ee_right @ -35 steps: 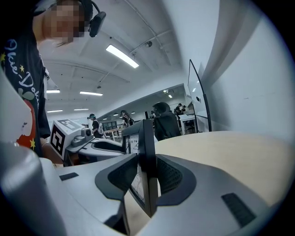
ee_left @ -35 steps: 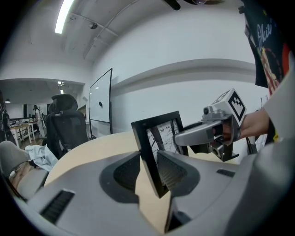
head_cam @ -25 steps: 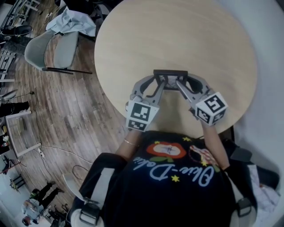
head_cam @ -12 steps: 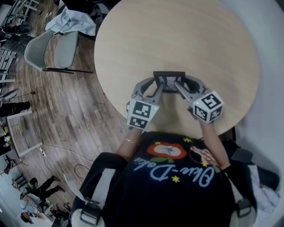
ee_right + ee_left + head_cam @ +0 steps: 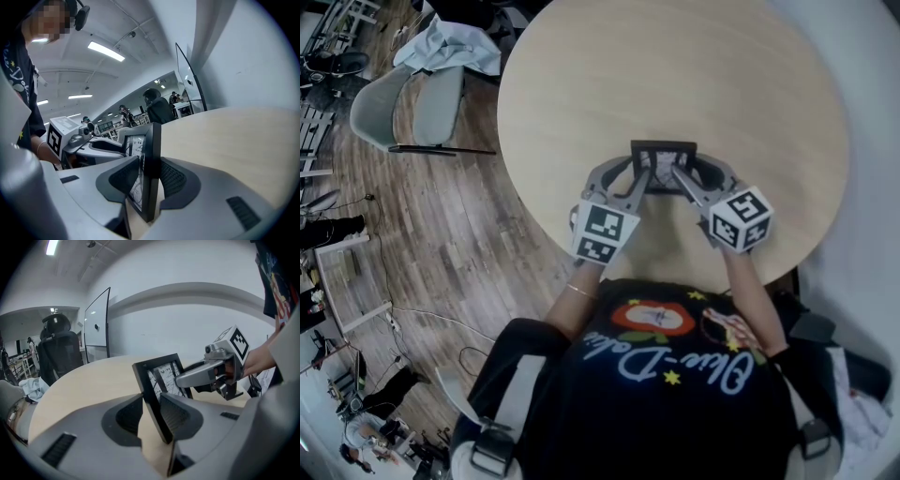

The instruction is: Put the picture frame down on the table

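Observation:
A black picture frame with a black-and-white print stands almost upright, low over the round light-wood table, near the person's side of it. My left gripper is shut on its left edge; in the left gripper view both pads clamp the frame at my left gripper. My right gripper holds the right edge. Its jaws have just opened a little, with the frame still between the pads of my right gripper. I cannot tell whether the frame's bottom touches the tabletop.
A grey chair with a pale cloth on it stands on the wooden floor left of the table. The table's near rim lies just behind the grippers. A whiteboard and a black office chair stand beyond the table.
Both grippers have sunk toward the tabletop with the frame between them. In the head view more of the frame shows than before.

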A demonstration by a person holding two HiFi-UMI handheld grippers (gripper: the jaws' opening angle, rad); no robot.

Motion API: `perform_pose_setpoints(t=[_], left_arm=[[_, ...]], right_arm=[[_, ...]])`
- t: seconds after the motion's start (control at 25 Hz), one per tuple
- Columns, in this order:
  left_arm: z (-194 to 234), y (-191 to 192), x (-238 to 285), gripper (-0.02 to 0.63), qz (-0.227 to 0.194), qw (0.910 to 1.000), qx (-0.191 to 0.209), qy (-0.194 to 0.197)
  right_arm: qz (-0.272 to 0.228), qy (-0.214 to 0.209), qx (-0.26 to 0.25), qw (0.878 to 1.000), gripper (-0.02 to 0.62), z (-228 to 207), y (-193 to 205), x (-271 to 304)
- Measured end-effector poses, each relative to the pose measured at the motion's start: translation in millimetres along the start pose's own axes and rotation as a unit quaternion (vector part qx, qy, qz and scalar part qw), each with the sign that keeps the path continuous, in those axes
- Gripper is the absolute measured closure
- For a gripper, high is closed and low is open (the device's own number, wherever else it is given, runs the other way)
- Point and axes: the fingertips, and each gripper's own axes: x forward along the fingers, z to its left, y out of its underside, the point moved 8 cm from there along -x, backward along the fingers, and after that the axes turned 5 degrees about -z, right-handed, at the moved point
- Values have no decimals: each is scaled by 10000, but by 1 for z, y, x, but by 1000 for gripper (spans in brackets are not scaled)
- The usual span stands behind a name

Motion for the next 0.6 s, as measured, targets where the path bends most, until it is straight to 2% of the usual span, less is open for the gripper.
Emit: perform_pose_setpoints(t=[0.6], left_arm=[[8,5,18,492,20,9999,-102,9]], right_arm=[[334,445,-354,9978,454,-13,-2,13]])
